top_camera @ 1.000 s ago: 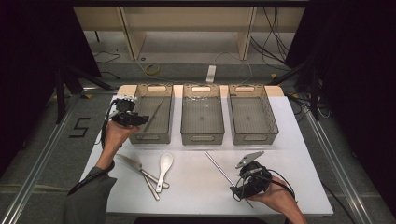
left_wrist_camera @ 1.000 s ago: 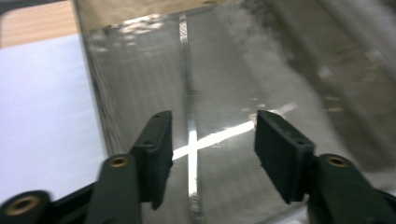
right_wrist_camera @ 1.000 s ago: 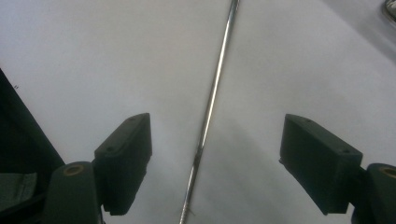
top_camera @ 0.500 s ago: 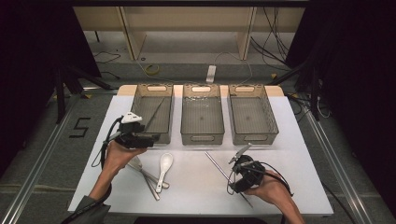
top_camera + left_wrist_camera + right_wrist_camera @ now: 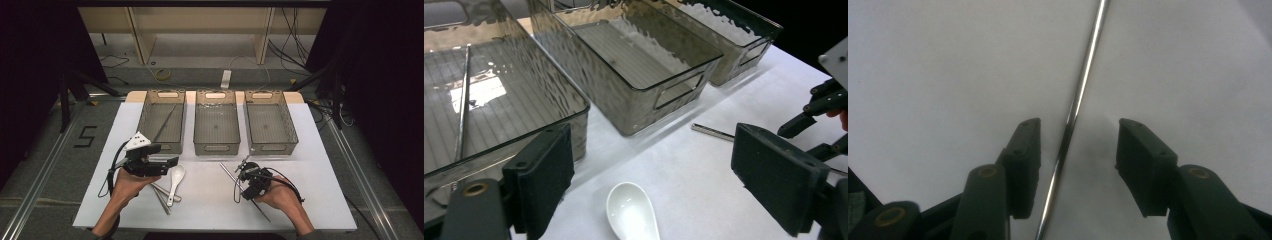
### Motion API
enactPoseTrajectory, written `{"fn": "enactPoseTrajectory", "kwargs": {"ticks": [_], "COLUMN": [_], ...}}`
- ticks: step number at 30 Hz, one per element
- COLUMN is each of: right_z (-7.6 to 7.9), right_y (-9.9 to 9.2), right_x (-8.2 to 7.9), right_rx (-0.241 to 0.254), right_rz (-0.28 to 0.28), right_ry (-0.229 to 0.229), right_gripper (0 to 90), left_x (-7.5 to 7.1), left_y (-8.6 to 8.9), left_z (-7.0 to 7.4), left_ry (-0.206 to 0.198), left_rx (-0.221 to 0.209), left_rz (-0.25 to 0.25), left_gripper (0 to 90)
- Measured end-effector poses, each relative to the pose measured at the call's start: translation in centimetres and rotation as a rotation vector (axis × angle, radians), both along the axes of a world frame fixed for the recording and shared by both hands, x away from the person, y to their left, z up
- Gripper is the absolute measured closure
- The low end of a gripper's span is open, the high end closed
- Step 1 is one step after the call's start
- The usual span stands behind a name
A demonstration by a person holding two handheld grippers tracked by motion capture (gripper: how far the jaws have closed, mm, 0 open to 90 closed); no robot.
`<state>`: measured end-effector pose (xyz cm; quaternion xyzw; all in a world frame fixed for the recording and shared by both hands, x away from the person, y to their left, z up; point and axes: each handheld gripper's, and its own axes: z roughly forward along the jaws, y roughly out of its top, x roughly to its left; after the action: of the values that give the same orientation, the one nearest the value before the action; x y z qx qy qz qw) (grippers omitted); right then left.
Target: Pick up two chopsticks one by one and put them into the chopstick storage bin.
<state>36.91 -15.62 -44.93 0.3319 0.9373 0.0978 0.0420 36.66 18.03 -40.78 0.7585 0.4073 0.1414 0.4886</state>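
Observation:
My left gripper (image 5: 173,161) hangs open just above a white ceramic spoon (image 5: 175,181). In the left gripper view the spoon's bowl (image 5: 633,216) lies on the white table between the wide-apart jaws of the left gripper (image 5: 651,150). My right gripper (image 5: 248,181) is open and low over a thin metal chopstick (image 5: 227,172). In the right gripper view the chopstick (image 5: 1079,95) runs between the two pads of the right gripper (image 5: 1079,129), touching neither. Another metal chopstick (image 5: 463,102) lies inside the left bin (image 5: 145,120).
Three clear grey bins stand in a row at the back: left, middle (image 5: 216,145) and right (image 5: 292,127); the middle and right ones hold nothing. Some metal cutlery (image 5: 162,196) lies beside the spoon under my left hand. The white table (image 5: 310,165) ends close behind the bins.
My left gripper has drawn back from the left bin and come down over the spoon. My right gripper has shifted forward and left, settling over the chopstick.

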Motion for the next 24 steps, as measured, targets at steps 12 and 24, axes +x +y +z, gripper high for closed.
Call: {"fn": "enactPoseTrajectory", "kwargs": {"ticks": [12, 24], "right_z": [-0.4, -0.6], "right_y": [0.1, 0.3], "right_x": [0.1, 0.2], "right_rx": [-0.021, -0.036], "right_rz": [0.013, 0.033], "right_ry": [0.029, 0.045], "right_gripper": [67.4, 75.3], "left_x": [-1.9, -2.4], "left_y": [-0.4, -0.9], "left_z": [-0.3, -0.7], "left_ry": [-0.047, -0.038], "left_rx": [-0.009, 0.028], "left_rz": [-0.023, -0.041], "left_gripper": [16.8, 16.9]}}
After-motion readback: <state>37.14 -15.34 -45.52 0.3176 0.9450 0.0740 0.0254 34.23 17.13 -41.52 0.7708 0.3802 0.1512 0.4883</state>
